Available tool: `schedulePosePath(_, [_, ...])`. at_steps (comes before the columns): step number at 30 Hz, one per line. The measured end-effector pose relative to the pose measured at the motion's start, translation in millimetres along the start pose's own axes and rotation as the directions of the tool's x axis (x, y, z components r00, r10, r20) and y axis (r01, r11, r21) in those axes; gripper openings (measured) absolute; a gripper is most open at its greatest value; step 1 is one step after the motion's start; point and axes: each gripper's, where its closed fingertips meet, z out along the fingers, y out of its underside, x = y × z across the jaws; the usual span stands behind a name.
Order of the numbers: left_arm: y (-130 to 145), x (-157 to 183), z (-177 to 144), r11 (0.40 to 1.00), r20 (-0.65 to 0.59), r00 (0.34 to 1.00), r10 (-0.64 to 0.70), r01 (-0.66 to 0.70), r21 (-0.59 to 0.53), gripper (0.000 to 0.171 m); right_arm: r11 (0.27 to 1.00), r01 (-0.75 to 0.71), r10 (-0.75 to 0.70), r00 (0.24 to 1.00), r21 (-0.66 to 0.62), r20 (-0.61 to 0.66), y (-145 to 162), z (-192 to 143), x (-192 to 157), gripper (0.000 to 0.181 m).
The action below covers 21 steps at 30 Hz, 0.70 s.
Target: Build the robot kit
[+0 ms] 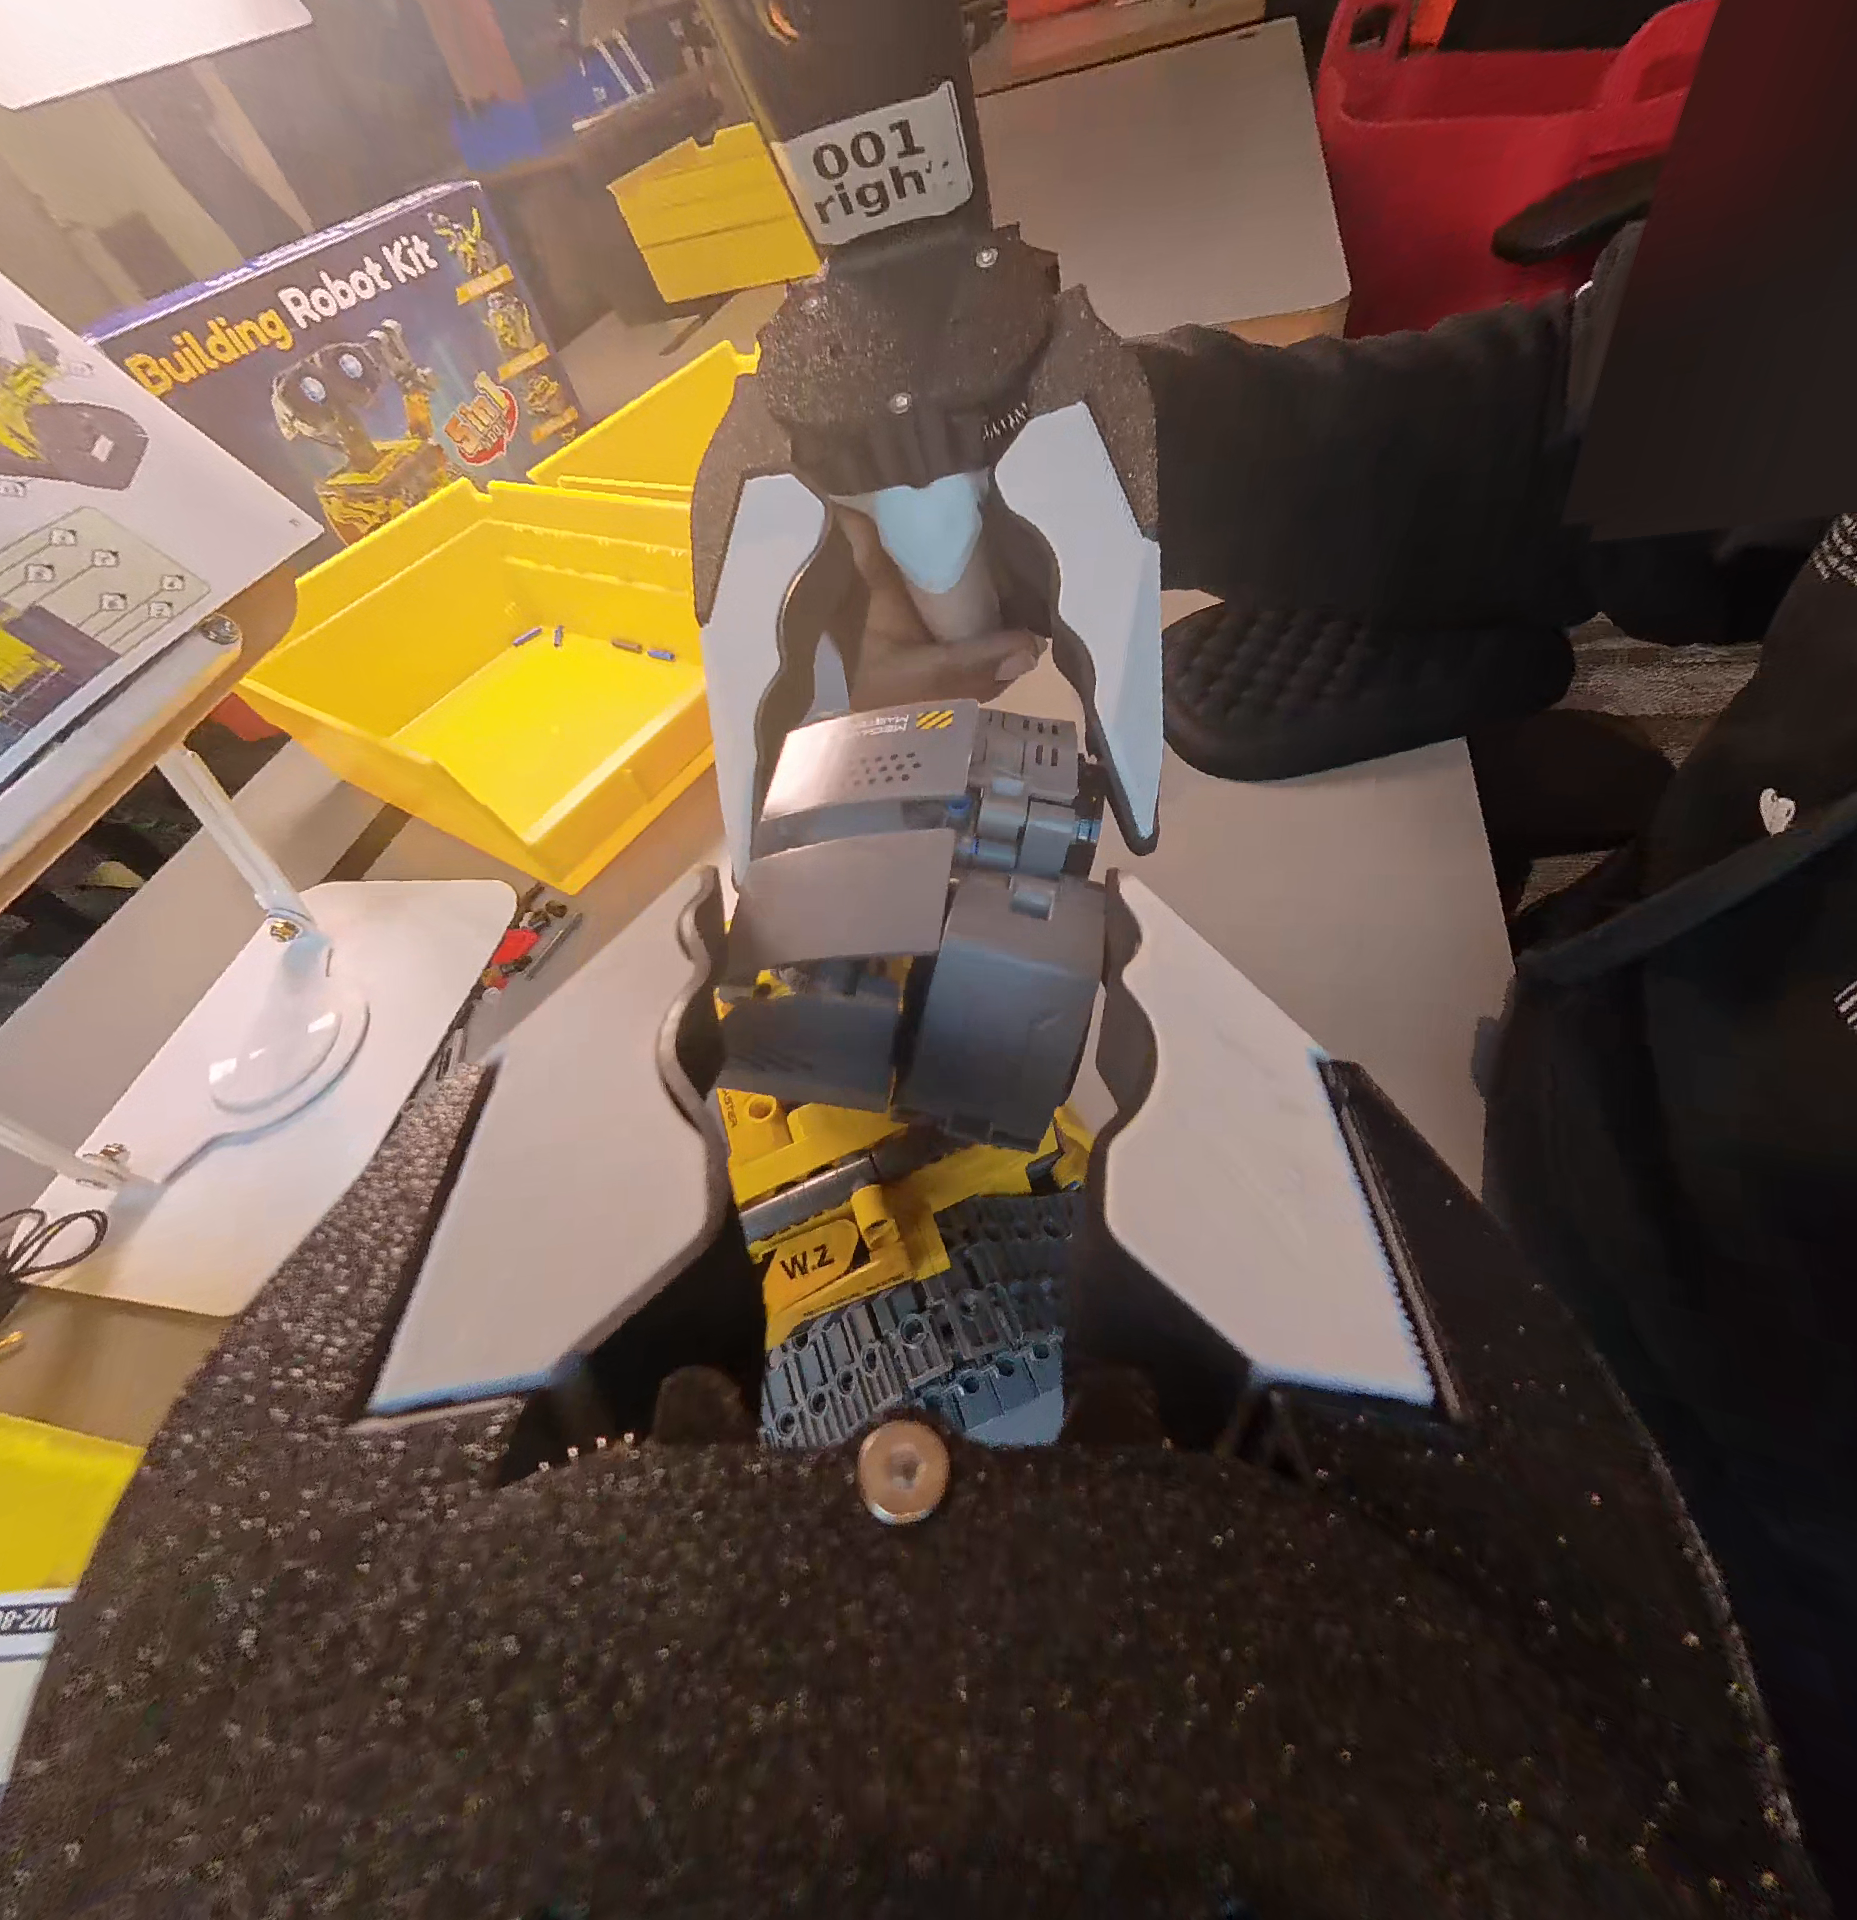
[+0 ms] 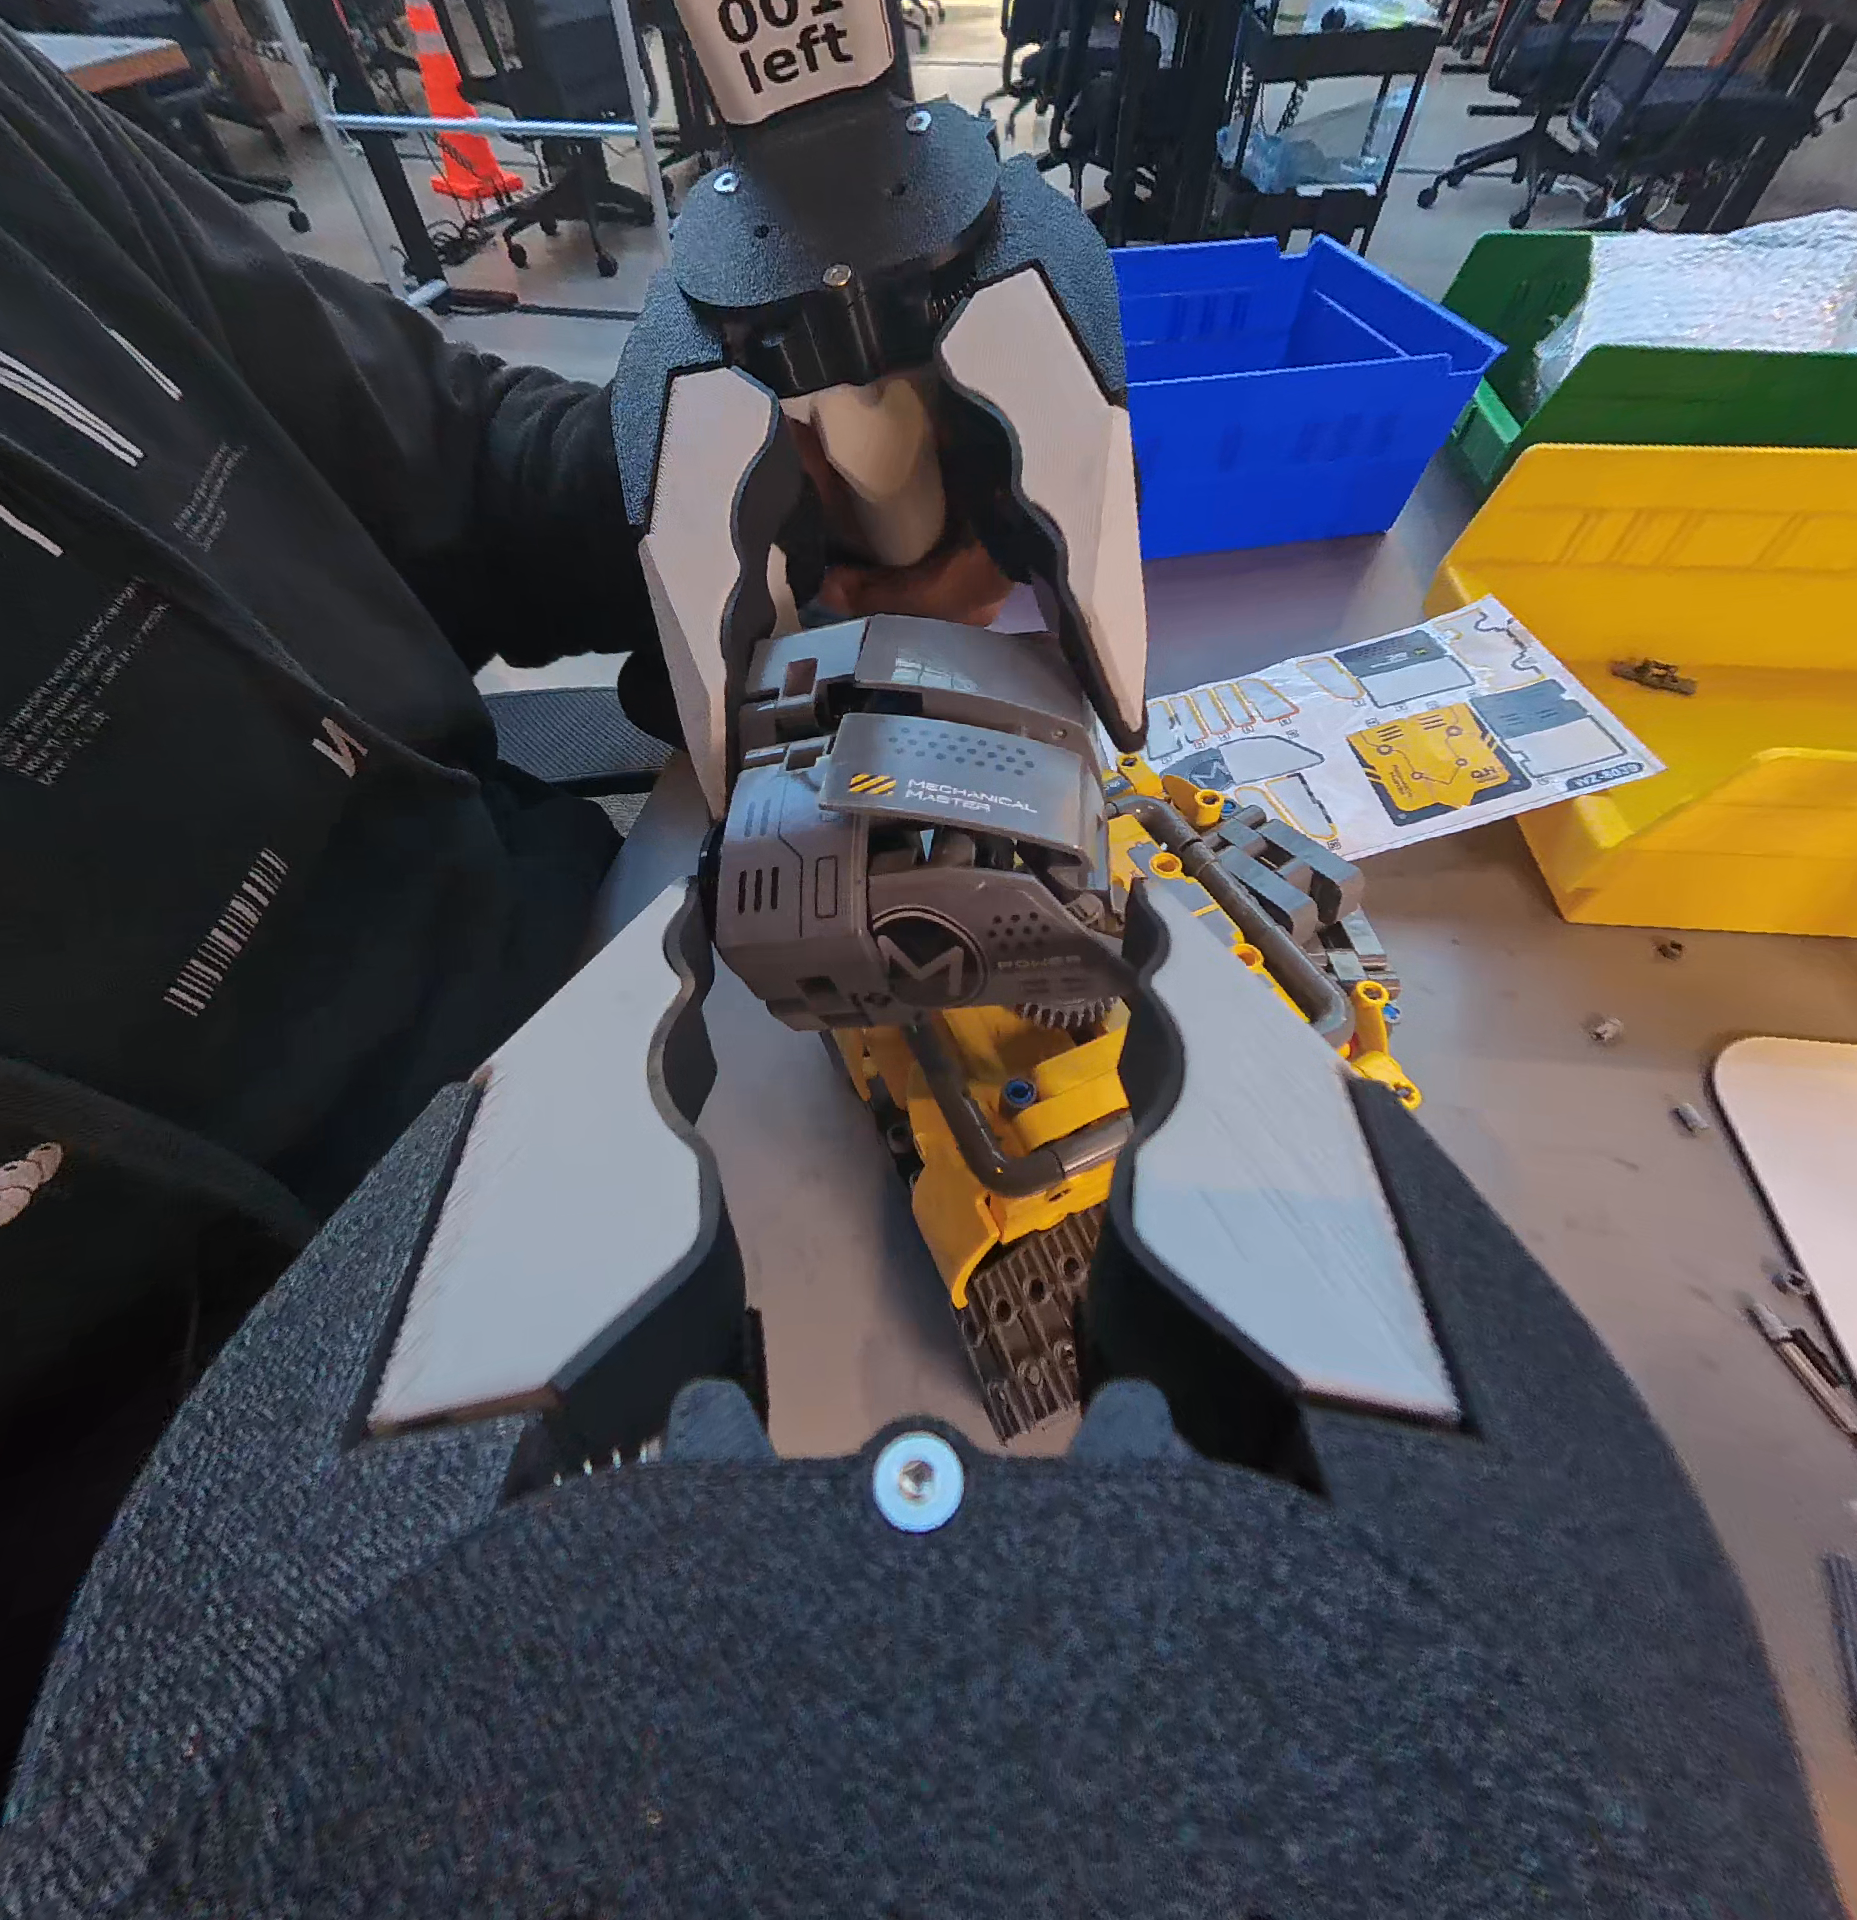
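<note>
You have two grippers, the left gripper and the right gripper, around one brick model. On the surface you can count one blue bin, one sticker sheet, one kit box and one stand.

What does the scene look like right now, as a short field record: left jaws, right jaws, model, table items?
left gripper: jaws spread around the grey upper block, contact unclear
right gripper: jaws spread around the same block from the opposite side
model: yellow and grey brick-built tracked vehicle on the grey table
left side: open yellow plastic bin, white stand base
right side: blue plastic bin, printed sticker sheet
</note>
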Motion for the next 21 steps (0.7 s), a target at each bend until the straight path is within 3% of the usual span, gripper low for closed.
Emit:
schedulePosePath(10, [0, 0, -6, 1.000, 0.083, 0.996, 0.023, -0.023, -0.003, 0.064, 1.000, 0.011, -0.010, 0.999, 0.023, -0.043, -1, 1, -1, 0.077])
schedulePosePath(14, [-7, -6, -22, 0.996, 0.123, 0.992, -0.026, 0.014, 0.090, 0.037, 0.999, 0.006, -0.003, 0.998, 0.044, -0.068, 3, 0, 5, 0.063])
schedulePosePath(21, [-6, -2, -21, 0.995, 0.170, 0.984, 0.050, -0.063, 0.072, 0.040, 0.998, 0.054, -0.051, 0.995, 0.028, -0.090, 3, 0, 2, 0.069])
